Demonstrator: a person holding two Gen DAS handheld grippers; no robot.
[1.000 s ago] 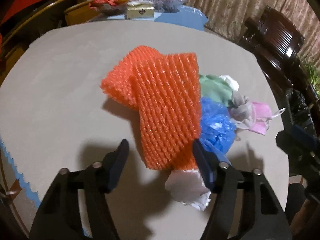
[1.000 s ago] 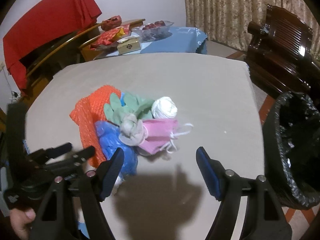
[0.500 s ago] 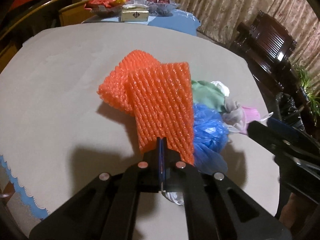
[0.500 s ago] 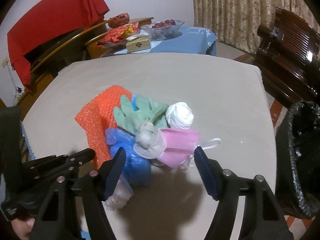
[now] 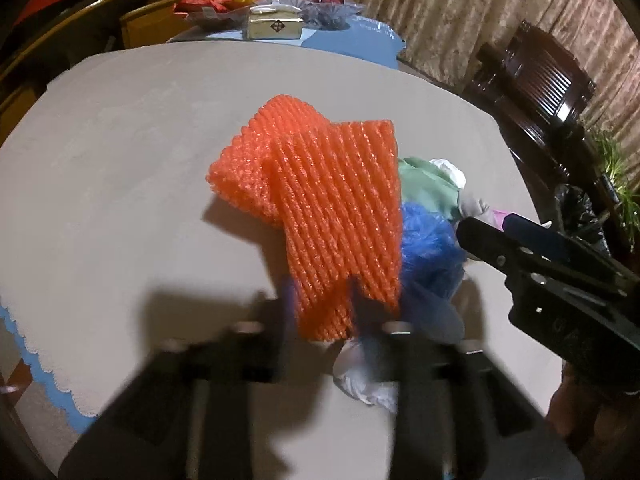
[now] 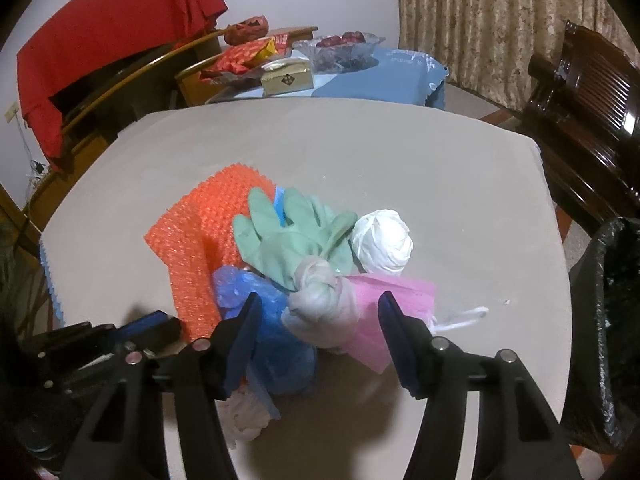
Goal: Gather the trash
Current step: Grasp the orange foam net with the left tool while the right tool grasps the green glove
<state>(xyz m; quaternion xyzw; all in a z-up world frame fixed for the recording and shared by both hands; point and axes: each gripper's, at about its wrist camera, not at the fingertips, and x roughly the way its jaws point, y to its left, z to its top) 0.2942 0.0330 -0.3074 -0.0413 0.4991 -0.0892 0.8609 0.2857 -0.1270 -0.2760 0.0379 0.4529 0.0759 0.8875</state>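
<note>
Down over the near side of the trash pile, both grippers tilt steeply toward the table (image 6: 360,144). The left gripper (image 5: 320,300) is blurred, its jaws opening around the near end of the orange foam net (image 5: 332,216); whether the pads press it I cannot tell. The right gripper (image 6: 318,320) has its jaws closing, apart on either side of the knotted grey rag (image 6: 320,300), with the blue bag (image 6: 272,320) and pink mask (image 6: 388,304) alongside. Bare tabletop lies beyond the pile, and the black-lined bin (image 6: 608,320) stands off the table's right edge.
</note>
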